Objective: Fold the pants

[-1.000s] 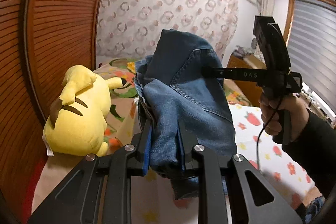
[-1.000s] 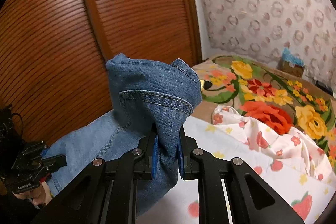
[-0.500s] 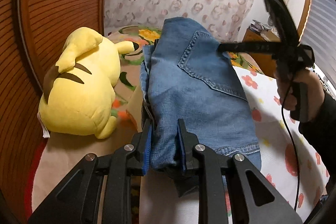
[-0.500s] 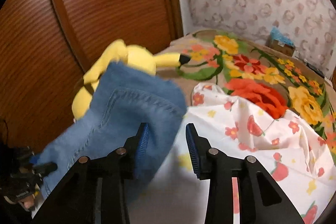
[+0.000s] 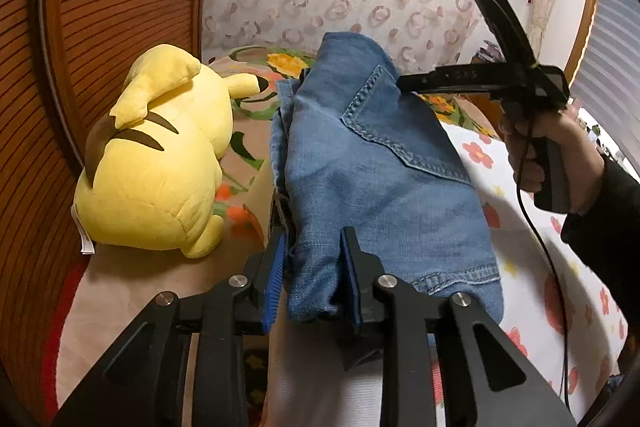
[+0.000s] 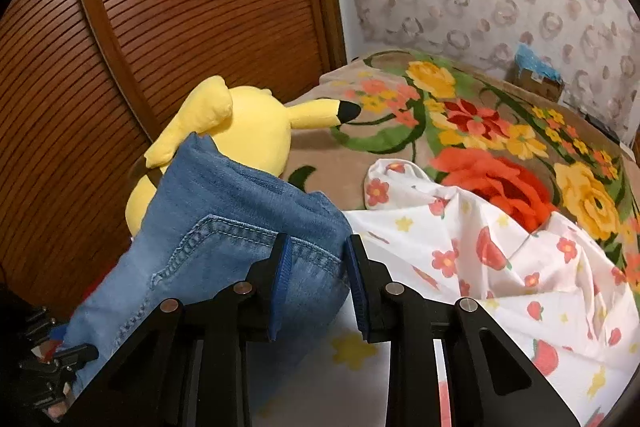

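Observation:
The folded blue denim pants [image 5: 372, 167] lie as a stacked bundle on the bed, back pocket up. My left gripper [image 5: 314, 267] has its jaws slightly apart, with the near end of the bundle loose between them. My right gripper [image 6: 316, 267] is open with the far corner of the pants [image 6: 224, 227] between its spread fingers, not pinched. In the left wrist view the right gripper [image 5: 404, 83] hovers at the far right edge of the bundle, held by a hand.
A yellow plush toy [image 5: 156, 155] lies just left of the pants, also seen in the right wrist view [image 6: 240, 131]. A white flowered sheet [image 6: 500, 259] covers the bed over a floral blanket [image 6: 480, 115]. A ribbed wooden wardrobe [image 6: 160, 27] stands at the left.
The pants came down from mid-air onto the bed. My right gripper opened and let go of the far corner. My left gripper's jaws widened around the near end.

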